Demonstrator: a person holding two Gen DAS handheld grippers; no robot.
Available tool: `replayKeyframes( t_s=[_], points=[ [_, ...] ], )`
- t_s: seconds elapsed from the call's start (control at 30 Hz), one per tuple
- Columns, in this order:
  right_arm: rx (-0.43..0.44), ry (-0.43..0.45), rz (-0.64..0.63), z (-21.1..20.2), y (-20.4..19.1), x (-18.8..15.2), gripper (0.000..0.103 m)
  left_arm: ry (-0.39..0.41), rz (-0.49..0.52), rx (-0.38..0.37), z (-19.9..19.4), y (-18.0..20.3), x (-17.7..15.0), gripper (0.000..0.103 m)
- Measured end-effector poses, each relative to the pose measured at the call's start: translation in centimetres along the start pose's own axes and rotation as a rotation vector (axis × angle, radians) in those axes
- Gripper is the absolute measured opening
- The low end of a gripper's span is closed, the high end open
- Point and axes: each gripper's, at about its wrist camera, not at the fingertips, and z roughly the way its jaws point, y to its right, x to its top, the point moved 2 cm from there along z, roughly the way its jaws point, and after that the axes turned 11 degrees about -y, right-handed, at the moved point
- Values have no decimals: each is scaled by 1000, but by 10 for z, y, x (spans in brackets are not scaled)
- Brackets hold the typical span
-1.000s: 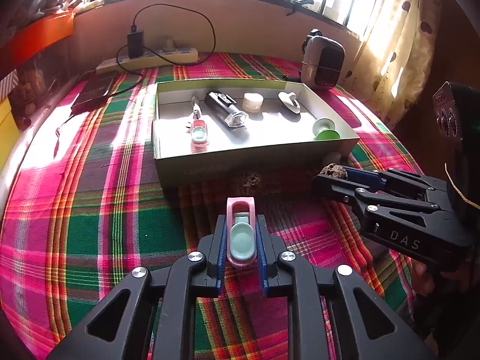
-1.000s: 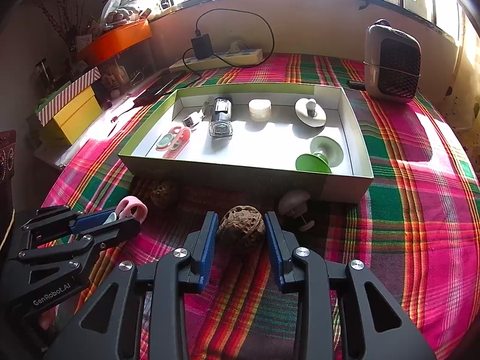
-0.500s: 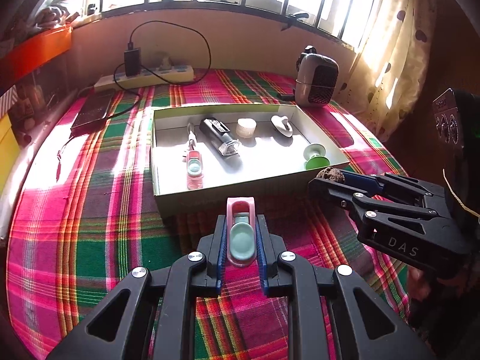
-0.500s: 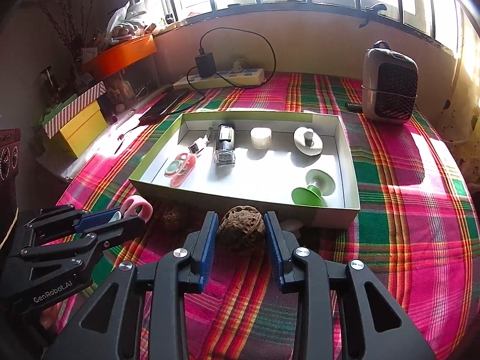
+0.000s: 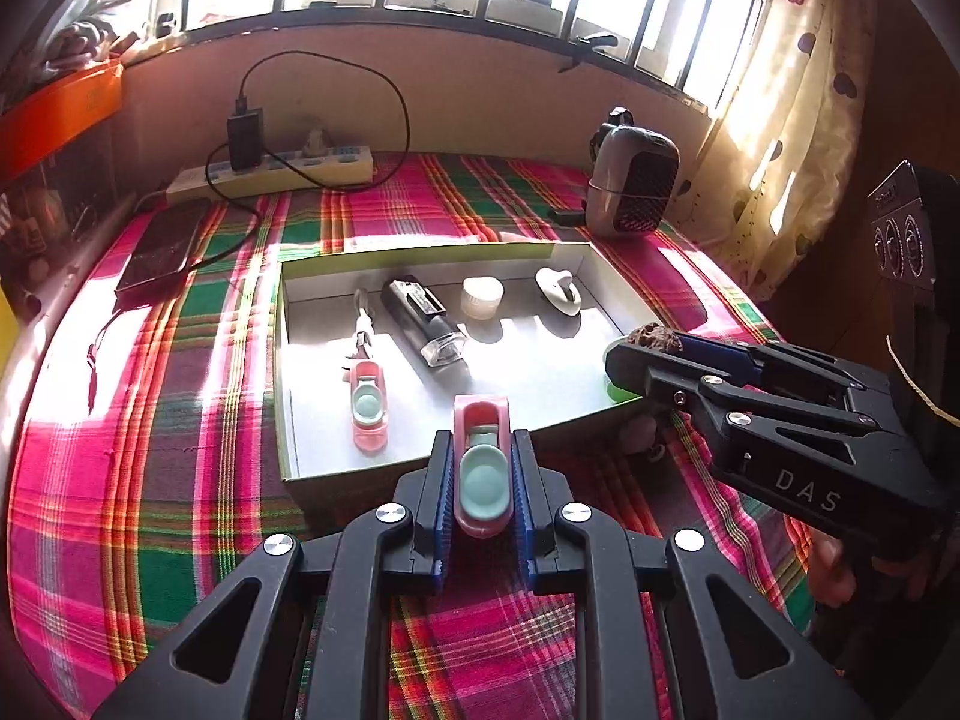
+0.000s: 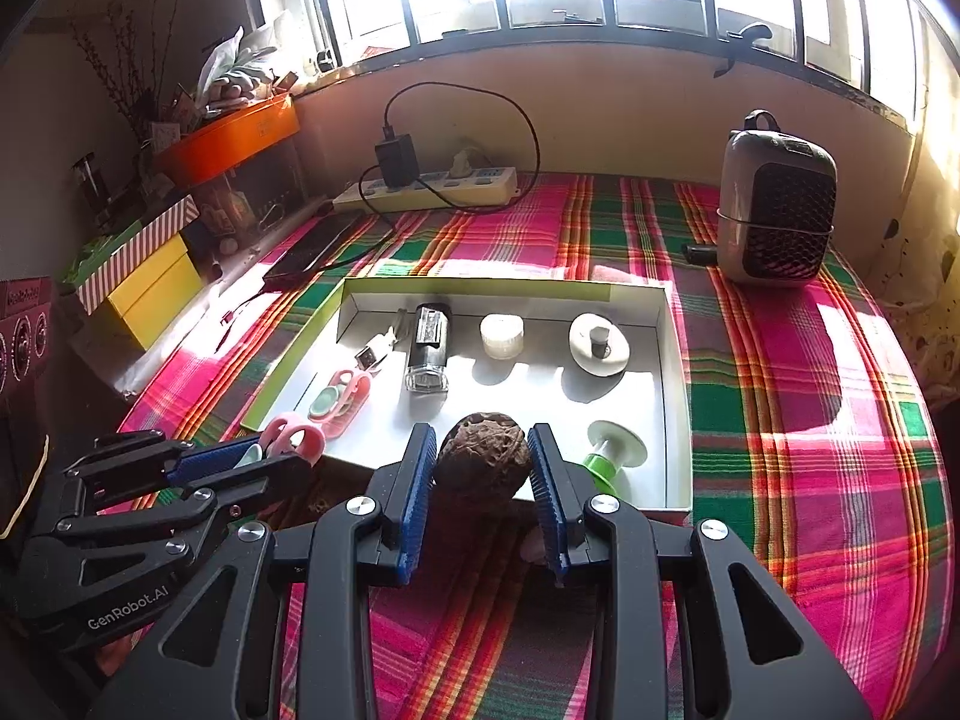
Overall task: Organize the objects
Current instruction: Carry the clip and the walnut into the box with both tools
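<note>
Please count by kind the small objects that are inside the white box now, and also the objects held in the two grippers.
In the box:
Pink clip: 1
USB plug: 1
Black device: 1
White cap: 1
White disc: 1
Green suction cup: 1
Held:
Pink clip, left gripper: 1
Walnut, right gripper: 1
Total: 8

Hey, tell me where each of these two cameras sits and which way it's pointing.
Left wrist: on the left gripper, angled down toward the tray; its fingers clamp a pink clip; right gripper at right.
Right wrist: on the right gripper, same heading; fingers clamp a walnut; left gripper at left.
Shared: tray, heater, power strip.
</note>
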Motion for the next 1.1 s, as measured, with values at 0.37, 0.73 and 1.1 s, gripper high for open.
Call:
replayKeyframes(
  t_s=[0.37,0.73,1.1],
  points=[
    [-14,-24,-2,22,10,27,33,-15,-14,12,20,-8,22,16],
    [-26,-50,-5,48,15,47,33,-43,-29,18,40,-16,33,16],
    [-32,-95,2,73,22,54,33,-69,-40,47,56,-21,41,16]
  ],
)
